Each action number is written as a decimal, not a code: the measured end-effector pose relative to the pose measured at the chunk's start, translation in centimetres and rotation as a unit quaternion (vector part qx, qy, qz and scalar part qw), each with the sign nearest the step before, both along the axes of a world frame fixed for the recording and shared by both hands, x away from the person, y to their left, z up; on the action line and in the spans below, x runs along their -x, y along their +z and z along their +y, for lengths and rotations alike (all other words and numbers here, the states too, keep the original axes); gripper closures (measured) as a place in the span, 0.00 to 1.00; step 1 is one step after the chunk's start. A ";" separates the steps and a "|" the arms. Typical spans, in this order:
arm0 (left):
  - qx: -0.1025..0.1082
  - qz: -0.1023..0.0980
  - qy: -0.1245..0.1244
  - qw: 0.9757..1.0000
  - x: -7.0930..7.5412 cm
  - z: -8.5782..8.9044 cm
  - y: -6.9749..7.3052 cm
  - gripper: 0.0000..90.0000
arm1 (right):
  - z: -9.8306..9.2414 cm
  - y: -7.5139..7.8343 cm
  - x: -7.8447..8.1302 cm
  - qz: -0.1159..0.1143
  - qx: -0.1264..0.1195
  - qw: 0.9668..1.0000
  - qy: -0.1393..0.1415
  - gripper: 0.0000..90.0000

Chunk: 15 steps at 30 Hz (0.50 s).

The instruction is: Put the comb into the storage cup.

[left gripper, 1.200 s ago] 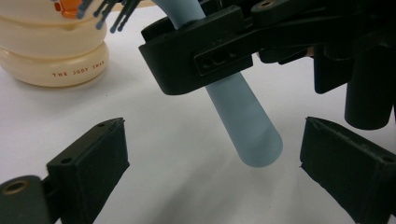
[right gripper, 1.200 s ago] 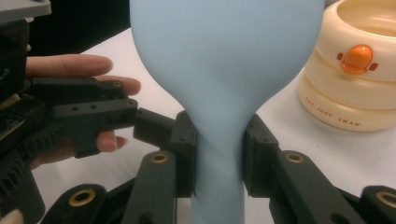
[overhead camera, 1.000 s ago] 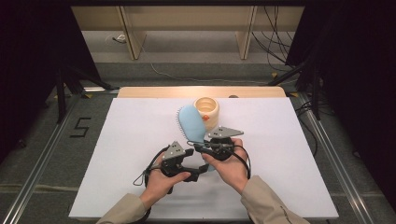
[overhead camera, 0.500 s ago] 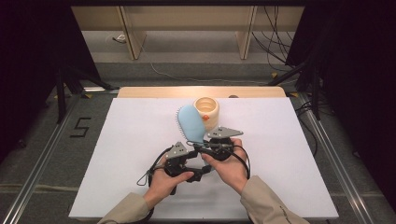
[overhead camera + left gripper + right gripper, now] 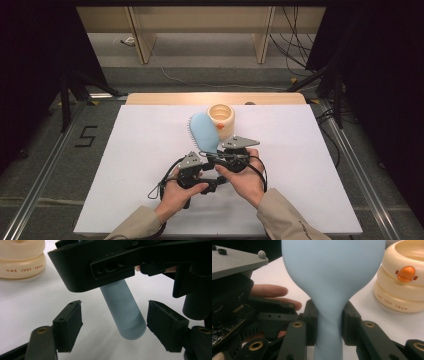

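A light blue hairbrush (image 5: 202, 131) is held low over the white table, its bristled head toward a cream ring-shaped cup (image 5: 221, 120). My right gripper (image 5: 218, 153) is shut on the brush's narrow neck (image 5: 329, 315), with both pads pressing its sides. In the left gripper view the round handle end (image 5: 126, 315) hangs between the pads of my left gripper (image 5: 117, 323) and touches neither. Those jaws have just been closing on it. The right gripper's black body (image 5: 100, 262) sits right above the handle.
The cream cup (image 5: 402, 282) has an orange duck knob and stands just behind the brush head. A white sheet (image 5: 140, 165) covers the table, with a wooden strip (image 5: 165, 98) along its far edge. Dark stands and cables flank both sides.
In the high view both hands, the brush and the cup keep their places; the left gripper sits against the right one as before.
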<state>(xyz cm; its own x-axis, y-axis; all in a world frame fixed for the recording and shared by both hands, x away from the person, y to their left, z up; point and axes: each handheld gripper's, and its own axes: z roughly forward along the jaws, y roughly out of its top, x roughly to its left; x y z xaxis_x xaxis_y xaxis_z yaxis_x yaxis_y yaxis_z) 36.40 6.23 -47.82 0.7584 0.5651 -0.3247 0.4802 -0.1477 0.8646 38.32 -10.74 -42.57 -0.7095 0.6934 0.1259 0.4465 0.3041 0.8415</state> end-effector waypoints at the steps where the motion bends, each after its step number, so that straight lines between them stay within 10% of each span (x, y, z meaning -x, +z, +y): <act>1: 0.000 0.000 0.000 1.000 0.0 0.0 0.0 0.33 | 0.0 0.0 0.0 0.000 -0.001 1.000 0.000 0.78; 15: 0.006 0.003 -0.005 1.000 0.0 -0.2 0.0 0.44 | 0.1 -0.1 0.1 -0.002 -0.001 1.000 -0.001 0.78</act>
